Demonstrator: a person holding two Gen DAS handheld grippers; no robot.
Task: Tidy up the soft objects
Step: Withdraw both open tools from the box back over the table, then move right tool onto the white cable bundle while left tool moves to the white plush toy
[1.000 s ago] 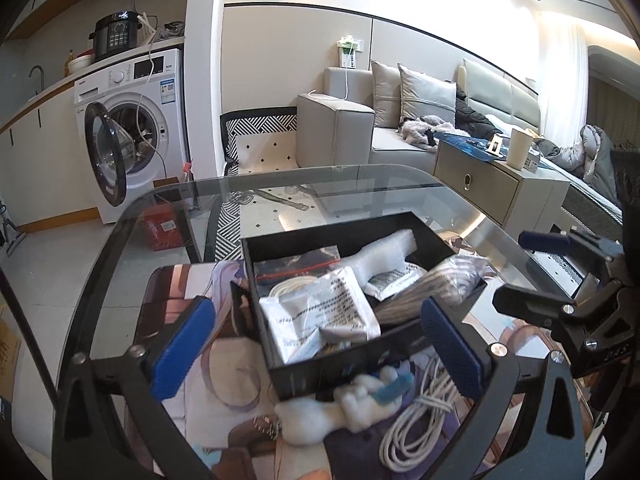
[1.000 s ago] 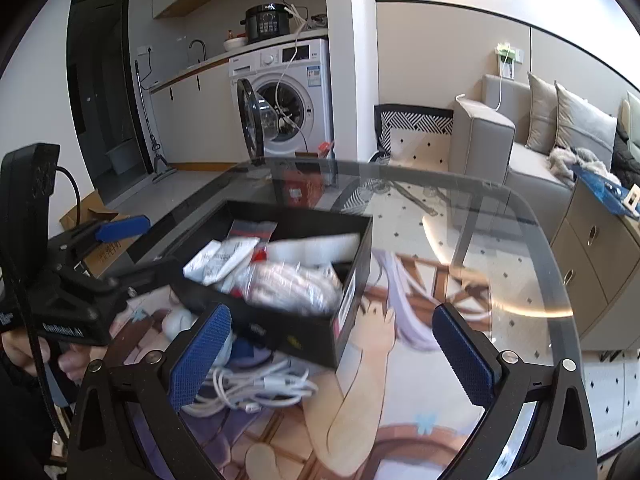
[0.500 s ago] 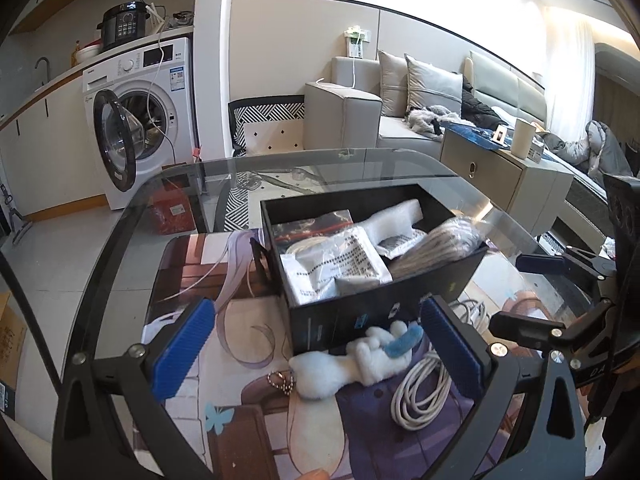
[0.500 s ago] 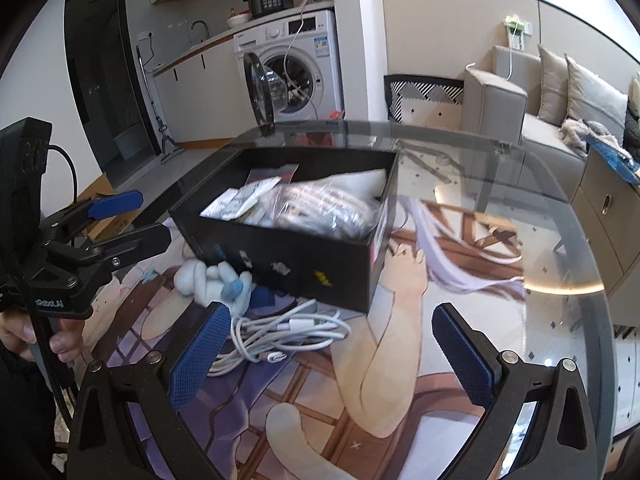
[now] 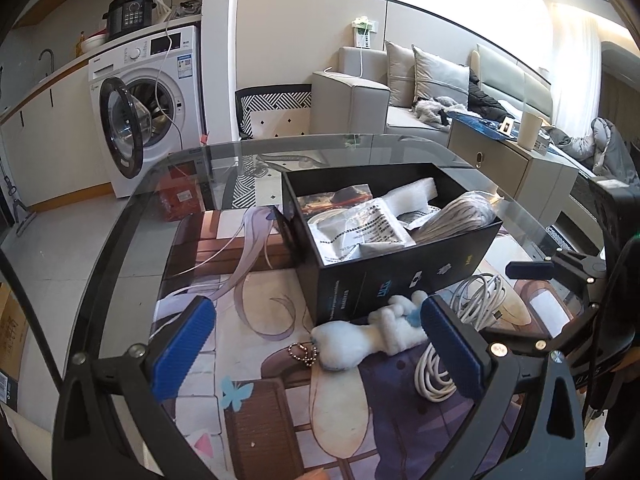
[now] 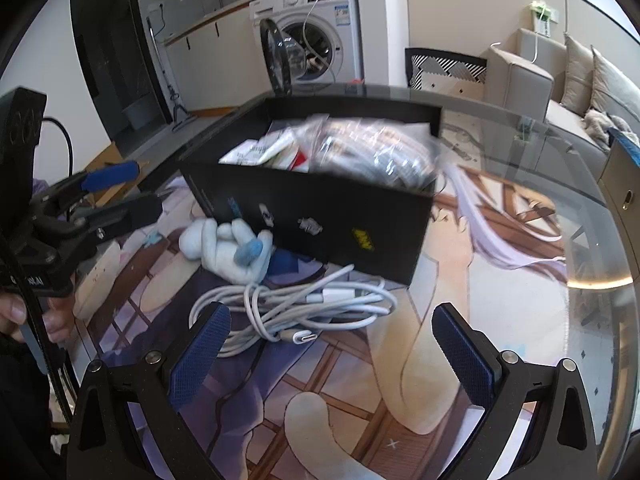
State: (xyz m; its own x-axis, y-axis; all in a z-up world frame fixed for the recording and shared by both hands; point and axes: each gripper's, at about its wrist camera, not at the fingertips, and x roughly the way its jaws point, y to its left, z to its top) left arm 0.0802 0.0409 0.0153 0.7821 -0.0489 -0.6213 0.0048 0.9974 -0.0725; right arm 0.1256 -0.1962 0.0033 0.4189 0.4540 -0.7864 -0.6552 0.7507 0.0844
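Lying just ahead of the wide-open left gripper (image 5: 316, 344), the white plush toy (image 5: 368, 340) stretches left-to-right before the black box (image 5: 400, 280), while the equally open, empty right gripper (image 6: 332, 344) faces the white cable (image 6: 288, 308).

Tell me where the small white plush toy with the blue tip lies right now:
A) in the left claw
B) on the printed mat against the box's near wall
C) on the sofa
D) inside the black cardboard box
B: the small white plush toy lies on the printed mat against the black cardboard box, beside the coiled white cable; both claws are open and empty.
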